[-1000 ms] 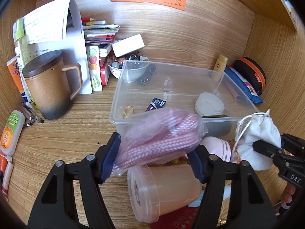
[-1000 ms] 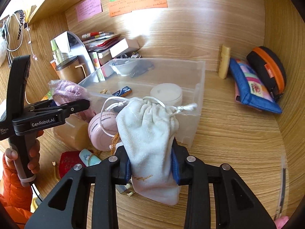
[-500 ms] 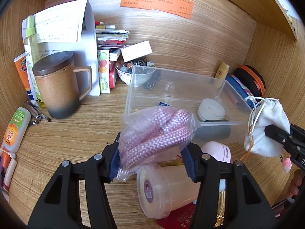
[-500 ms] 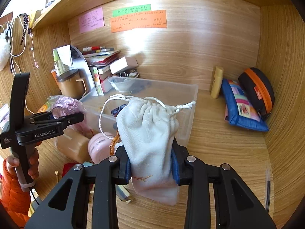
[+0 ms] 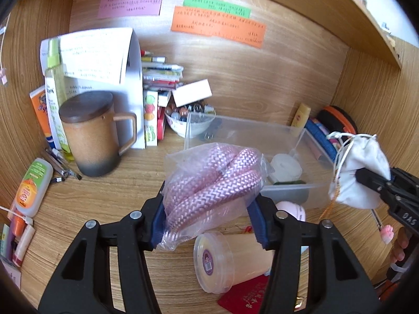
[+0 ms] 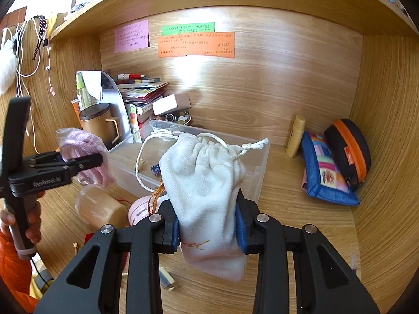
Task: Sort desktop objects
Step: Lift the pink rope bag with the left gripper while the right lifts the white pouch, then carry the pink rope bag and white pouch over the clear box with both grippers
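Observation:
My left gripper [image 5: 208,221] is shut on a clear bag of pink braided rope [image 5: 212,183], held above the desk in front of the clear plastic bin [image 5: 243,128]. The same bag [image 6: 81,154] shows at the left of the right wrist view, in the left gripper [image 6: 78,161]. My right gripper [image 6: 208,226] is shut on a white drawstring pouch [image 6: 207,183], lifted near the bin's [image 6: 262,167] front right corner. In the left wrist view the pouch [image 5: 361,172] hangs at the right. The bin holds a white round tin [image 5: 285,167] and small items.
A brown lidded mug [image 5: 91,133], papers, books and a bowl of beads [image 5: 188,116] crowd the back left. A clear cup [image 5: 230,259] lies on its side below the left gripper, beside a pink round case [image 6: 140,210]. A blue pouch [image 6: 324,172] and black-orange case [image 6: 348,151] sit right.
Both grippers have risen with their loads. The rope bag is squeezed tighter and now stands higher against the bin; the white pouch has come up off the desk clutter.

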`<state>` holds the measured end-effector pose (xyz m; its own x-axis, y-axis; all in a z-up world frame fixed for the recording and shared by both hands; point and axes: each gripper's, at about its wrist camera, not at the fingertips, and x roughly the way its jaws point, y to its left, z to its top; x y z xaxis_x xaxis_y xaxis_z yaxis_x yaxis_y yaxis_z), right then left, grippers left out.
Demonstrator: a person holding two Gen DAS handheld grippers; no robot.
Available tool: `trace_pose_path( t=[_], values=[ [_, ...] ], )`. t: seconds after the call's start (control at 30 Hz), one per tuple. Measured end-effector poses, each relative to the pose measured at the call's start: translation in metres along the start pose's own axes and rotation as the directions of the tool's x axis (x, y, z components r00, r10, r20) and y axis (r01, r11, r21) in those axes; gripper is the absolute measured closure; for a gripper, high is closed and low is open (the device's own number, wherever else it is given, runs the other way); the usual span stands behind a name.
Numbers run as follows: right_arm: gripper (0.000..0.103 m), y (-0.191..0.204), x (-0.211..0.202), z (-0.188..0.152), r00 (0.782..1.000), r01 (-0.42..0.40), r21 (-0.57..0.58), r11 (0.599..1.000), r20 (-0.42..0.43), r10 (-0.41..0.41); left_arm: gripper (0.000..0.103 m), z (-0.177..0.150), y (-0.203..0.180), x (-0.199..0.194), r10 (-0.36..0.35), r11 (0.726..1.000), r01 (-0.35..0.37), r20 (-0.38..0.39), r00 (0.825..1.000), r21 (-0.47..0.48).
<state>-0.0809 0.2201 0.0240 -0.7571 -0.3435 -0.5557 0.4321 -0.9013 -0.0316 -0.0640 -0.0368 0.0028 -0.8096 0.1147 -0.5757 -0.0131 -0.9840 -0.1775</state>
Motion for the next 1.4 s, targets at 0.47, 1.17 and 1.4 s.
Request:
trace_pose_path(
  t=[0.47,1.17,1.4],
  values=[
    [0.074,-0.001,0.016,0.016,1.0,0.014,-0.026,1.0,0.011,-0.013,0.054,0.039,-0.003,-0.014,-0.067,0.997,0.066,0.041,0.997,0.029],
    [0.073,-0.014,0.065,0.029,0.999,-0.024,0.019,1.0,-0.035,0.024,0.079,0.066,-0.023,0.031,-0.097,0.99,0.097,-0.011,0.995,0.099],
    [0.073,-0.015,0.079,0.029,0.998,-0.035,0.014,0.999,-0.06,0.035,0.079,0.071,-0.027,0.053,-0.1,0.989,0.104,-0.036,0.994,0.105]
  ],
)
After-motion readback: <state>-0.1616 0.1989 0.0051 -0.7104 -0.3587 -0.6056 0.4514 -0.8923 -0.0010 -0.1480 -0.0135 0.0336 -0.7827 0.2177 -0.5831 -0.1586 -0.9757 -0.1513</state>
